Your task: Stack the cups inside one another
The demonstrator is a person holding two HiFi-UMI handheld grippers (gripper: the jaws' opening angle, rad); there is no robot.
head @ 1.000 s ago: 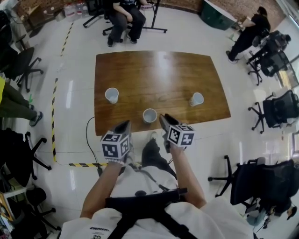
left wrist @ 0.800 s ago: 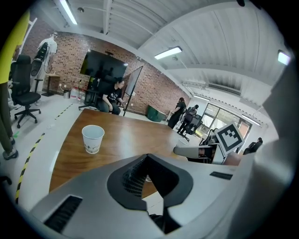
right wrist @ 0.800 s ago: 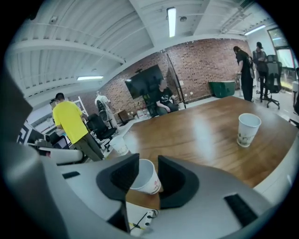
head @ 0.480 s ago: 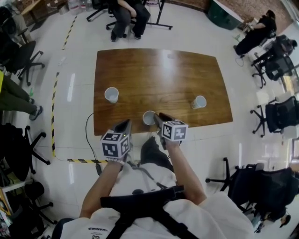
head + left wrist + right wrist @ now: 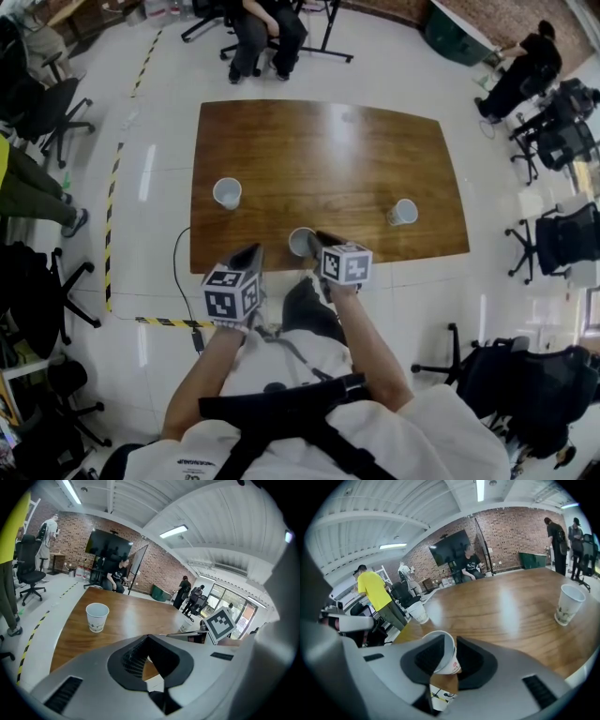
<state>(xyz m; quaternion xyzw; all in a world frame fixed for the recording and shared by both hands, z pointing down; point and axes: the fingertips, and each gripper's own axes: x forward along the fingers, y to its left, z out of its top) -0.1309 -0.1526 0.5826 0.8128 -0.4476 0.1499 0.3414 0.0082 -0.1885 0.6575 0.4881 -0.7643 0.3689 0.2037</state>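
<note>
While the left cup (image 5: 226, 193) is standing on the counter (image 5: 328, 150), the left tool (image 5: 250, 254) is hovering released and empty just off the near edge. The right tool (image 5: 446, 657) is clenching the middle cup (image 5: 446, 654) at that edge. The right cup (image 5: 403, 212) is sitting well apart.

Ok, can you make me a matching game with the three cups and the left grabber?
1 left cup
2 middle cup
3 right cup
4 left gripper

A jaws apart, nothing between them
B between the jaws of the right gripper
C alone at the right end of the table
D alone near the table's left edge

Pairs: 1-D, 2-B, 3-C, 4-A
</note>
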